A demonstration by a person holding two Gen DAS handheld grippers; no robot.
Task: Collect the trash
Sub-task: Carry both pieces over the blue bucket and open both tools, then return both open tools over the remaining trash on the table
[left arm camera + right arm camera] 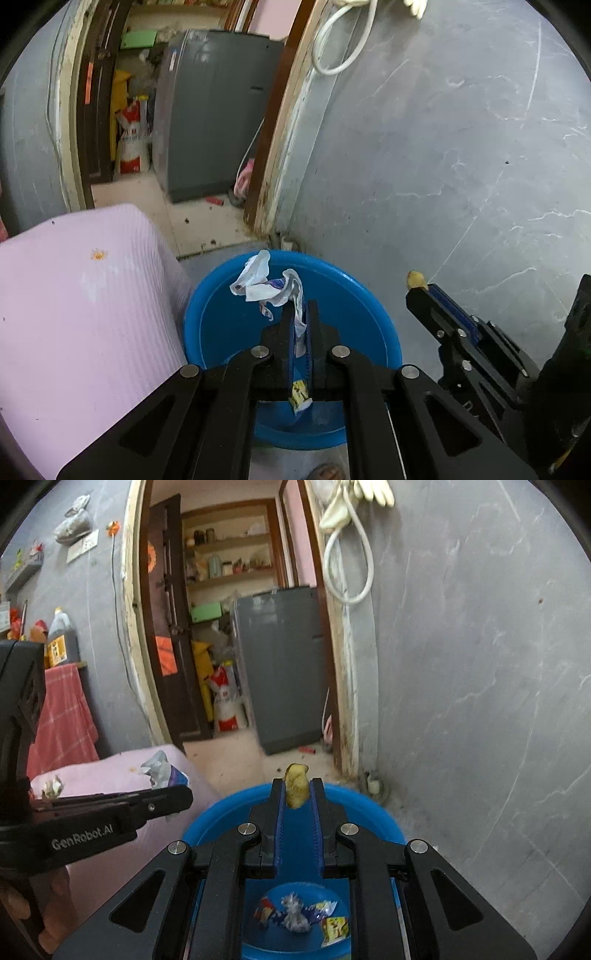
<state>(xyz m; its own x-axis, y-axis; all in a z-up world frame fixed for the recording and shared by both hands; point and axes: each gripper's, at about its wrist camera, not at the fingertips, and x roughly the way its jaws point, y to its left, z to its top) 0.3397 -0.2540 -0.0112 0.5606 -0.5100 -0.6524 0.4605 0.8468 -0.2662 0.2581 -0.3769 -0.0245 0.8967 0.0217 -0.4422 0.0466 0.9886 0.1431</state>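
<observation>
Left of the blue basin (221, 317), and touching its rim, stands a pink ribbed stool (85, 314). Above the basin, the left gripper (298, 310) is clamped on a crumpled white wrapper (264, 284), most of which sticks out past the fingertips while a yellow printed end hangs behind them. Inside the basin, in the right wrist view, lie several scraps (295, 915): printed wrappers and a crumpled grey-white wad. Over the basin's right half, the right gripper (295, 790) pinches a yellowish food scrap (296, 784) between its blue pads, near the tips. Beyond the basin, an open doorway shows a grey appliance (210, 114) on a pale floor. Right of the basin rises a grey marbled wall (461, 147), on which a white hose loop (340, 44) hangs near the door frame.
</observation>
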